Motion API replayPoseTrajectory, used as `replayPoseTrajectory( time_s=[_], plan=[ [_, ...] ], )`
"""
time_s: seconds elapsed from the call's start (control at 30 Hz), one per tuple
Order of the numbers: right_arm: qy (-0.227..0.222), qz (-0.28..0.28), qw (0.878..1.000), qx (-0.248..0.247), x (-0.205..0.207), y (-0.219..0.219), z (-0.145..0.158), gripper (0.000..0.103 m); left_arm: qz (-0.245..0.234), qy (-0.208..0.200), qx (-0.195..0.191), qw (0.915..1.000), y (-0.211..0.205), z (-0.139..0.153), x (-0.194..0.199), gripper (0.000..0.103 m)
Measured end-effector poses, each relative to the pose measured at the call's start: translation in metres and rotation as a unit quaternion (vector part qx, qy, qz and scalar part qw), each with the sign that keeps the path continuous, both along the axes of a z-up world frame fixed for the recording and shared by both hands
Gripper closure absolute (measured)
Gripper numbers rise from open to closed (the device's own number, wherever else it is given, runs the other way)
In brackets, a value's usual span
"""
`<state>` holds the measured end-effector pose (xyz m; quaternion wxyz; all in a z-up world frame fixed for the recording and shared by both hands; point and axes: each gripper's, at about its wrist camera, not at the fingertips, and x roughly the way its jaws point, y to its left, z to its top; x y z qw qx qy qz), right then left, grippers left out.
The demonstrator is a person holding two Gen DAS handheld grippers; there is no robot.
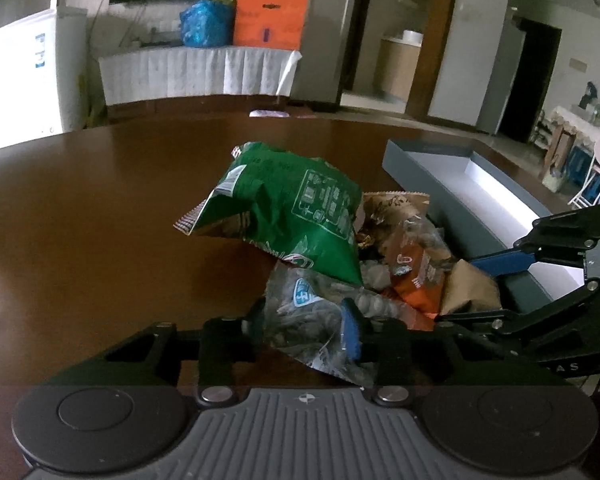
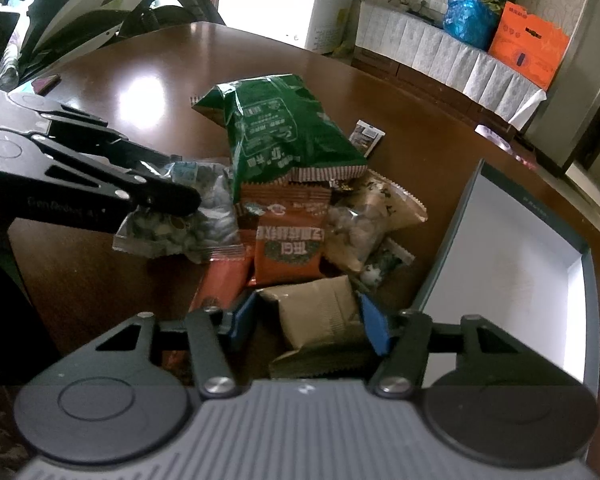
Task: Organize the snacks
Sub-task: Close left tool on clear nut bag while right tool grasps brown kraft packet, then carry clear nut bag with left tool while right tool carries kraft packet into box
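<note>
Snack pile on a brown table [image 1: 80, 220], beside an empty grey tray [image 2: 512, 240]. The left gripper [image 1: 300, 326] pinches a clear packet of seeds [image 1: 312, 320] at the pile's near-left edge; its film is probably light, crinkly and slippery, so an edge seam should hold best. The right gripper [image 2: 308, 322] stands spread around a tan packet [image 2: 320, 312], which looks stiffer and boxier; whether the pads touch it cannot be told. A large green bag [image 2: 284, 136] overlaps an orange packet [image 2: 290, 240] and may drag along.
</note>
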<state>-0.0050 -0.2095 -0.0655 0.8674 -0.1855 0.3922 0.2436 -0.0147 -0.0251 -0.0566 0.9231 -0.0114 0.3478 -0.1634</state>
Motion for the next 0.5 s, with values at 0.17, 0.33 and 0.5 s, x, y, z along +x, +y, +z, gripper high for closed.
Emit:
replayPoseTrajectory(
  time_s=[0.17,0.33,0.5],
  plan=[
    [-0.007,-0.008,1.0,-0.001,0.0,-0.001,0.001,0.06,0.002,-0.006,-0.006,1.0,0.002,0.004,0.0,0.07],
    [-0.005,-0.02,1.0,0.009,0.002,-0.003,0.003,0.062,0.001,-0.019,-0.007,0.9998,0.003,0.011,0.0,0.071],
    [-0.012,-0.031,0.999,0.032,0.003,-0.008,0.013,0.062,0.006,-0.025,-0.01,0.9996,0.004,0.017,0.0,0.071]
  ],
)
